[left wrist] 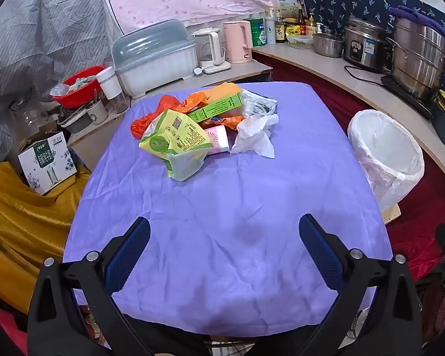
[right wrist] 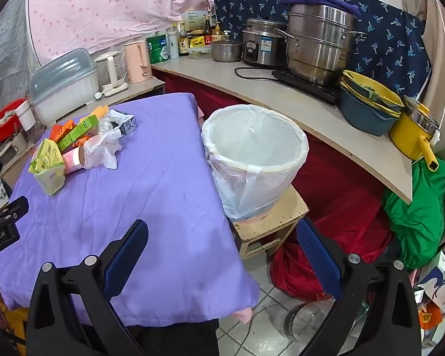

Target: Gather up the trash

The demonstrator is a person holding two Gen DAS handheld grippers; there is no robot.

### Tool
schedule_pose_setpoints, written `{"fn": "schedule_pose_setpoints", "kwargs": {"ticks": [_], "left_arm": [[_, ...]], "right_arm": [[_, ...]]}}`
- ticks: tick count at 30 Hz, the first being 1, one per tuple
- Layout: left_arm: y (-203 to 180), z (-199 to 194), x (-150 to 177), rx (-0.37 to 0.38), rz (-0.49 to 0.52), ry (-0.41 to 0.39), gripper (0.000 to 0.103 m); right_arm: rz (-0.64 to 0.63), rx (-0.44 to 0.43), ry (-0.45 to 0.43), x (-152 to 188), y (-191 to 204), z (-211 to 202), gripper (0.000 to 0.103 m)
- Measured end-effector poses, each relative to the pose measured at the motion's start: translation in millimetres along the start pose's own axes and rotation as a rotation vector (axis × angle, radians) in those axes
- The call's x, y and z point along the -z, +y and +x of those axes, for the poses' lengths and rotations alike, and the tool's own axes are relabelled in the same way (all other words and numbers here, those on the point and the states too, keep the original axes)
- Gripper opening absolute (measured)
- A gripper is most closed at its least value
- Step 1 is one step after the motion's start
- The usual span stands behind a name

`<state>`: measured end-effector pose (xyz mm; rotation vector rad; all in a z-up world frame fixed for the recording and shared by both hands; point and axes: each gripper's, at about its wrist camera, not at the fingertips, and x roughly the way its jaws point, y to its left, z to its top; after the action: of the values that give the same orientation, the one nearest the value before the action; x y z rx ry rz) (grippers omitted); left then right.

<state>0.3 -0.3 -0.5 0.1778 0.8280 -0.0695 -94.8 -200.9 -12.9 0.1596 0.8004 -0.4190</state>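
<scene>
Both claws are hanging empty over the near end of the purple tablecloth (left wrist: 222, 207), my left gripper (left wrist: 224, 247) spread wide and my right gripper (right wrist: 222, 249) spread wide too, nothing between the pads. Trash pile (left wrist: 204, 121) is sitting well ahead of my left claw, slightly left of its centre line; from my right claw it is lying far ahead and off to the left. Lined bin (right wrist: 255, 154) is standing on a small wooden stool (right wrist: 270, 222) just ahead of my right claw, beside the table edge, and it looks empty, so I am judging that collecting has not started. For the first grab I am favouring the yellow-green wrapper (left wrist: 175, 142) or the white crumpled tissue (left wrist: 255, 133), since both are lying nearest on the pile. Advice to self: keeping jaws wide on approach, coming in low, pinching a thick fold, not the cloth under it. Orange bag (left wrist: 151, 118) is tangled under the boxes, so I am leaving that till later; pulling it could scatter the rest.
</scene>
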Motion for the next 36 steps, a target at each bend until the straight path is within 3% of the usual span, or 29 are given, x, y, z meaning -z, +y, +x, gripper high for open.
{"fn": "schedule_pose_setpoints", "kwargs": {"ticks": [36], "left_arm": [[1.4, -5.9, 0.9, -0.006, -0.008, 0.004, 0.096]], "right_arm": [[-0.006, -0.009, -0.001, -1.7, 4.1, -3.4, 0.096]]}}
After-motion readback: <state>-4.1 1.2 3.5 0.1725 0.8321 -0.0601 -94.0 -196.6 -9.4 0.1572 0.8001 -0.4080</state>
